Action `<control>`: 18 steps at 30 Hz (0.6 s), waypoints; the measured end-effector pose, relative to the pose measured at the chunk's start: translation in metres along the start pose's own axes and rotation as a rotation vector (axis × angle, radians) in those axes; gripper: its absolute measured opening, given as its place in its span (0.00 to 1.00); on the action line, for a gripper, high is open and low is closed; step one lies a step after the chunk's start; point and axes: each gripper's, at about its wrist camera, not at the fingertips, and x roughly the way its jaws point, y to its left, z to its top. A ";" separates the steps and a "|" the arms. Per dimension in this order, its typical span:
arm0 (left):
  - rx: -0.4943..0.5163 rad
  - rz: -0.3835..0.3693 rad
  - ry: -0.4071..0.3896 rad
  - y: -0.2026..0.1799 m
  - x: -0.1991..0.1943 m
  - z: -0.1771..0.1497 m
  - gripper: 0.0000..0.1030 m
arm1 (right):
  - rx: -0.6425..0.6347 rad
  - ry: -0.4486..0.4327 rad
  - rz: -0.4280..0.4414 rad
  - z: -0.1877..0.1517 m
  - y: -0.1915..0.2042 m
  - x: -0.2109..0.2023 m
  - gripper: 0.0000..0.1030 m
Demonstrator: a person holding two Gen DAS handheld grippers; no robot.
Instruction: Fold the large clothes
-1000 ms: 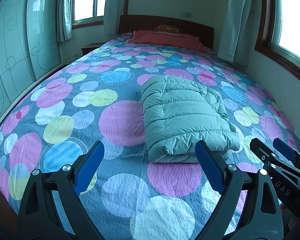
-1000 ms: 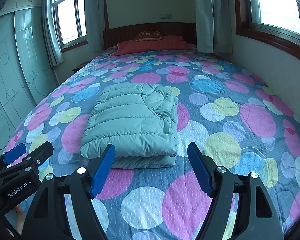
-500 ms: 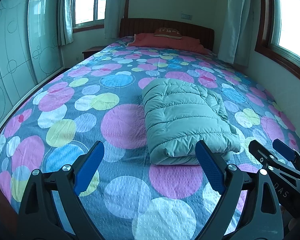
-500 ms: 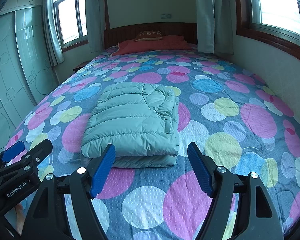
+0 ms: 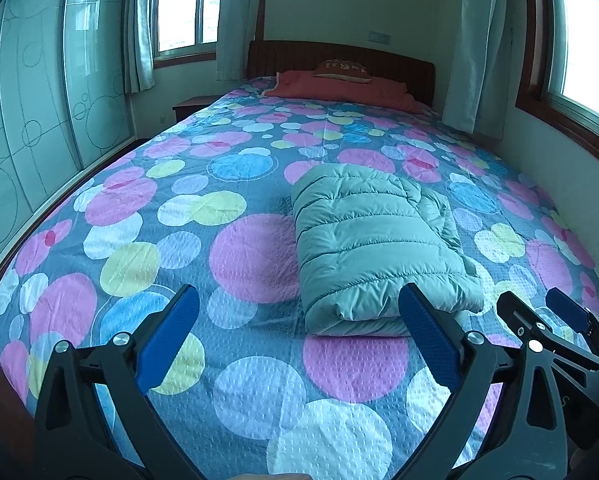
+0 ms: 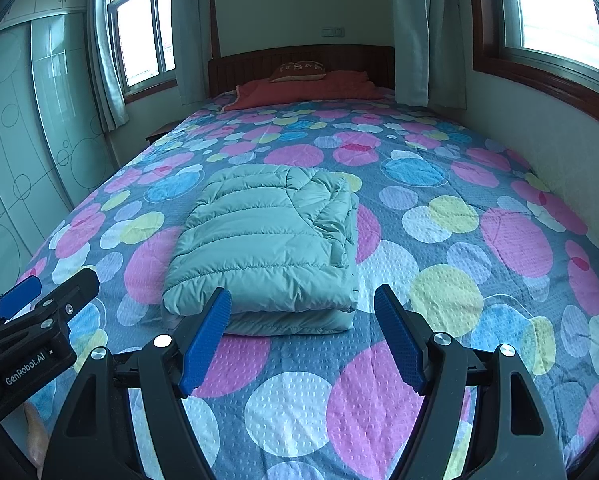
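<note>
Seeing puffy folded jacket (image 5: 375, 248) ahead of both tools: left tool (image 5: 299, 340) opening, empty; right tool (image 6: 303, 336) apart, empty; we risk it springing open.

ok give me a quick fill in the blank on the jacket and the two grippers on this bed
1. The green puffer jacket lies ____ on the bedspread.
2. The right gripper holds ____.
3. The left gripper has its jaws opening, with only ____ between them.
4. The brown cushion sits by the ____.

Missing: folded; nothing; bedspread; headboard
</note>
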 end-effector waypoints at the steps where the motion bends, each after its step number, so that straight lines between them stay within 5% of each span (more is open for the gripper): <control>1: -0.003 -0.001 -0.002 0.000 0.000 0.000 0.98 | 0.001 0.001 0.000 0.000 -0.001 0.000 0.71; 18: 0.005 0.018 0.078 0.013 0.044 -0.009 0.98 | 0.024 0.036 -0.009 -0.001 -0.014 0.022 0.71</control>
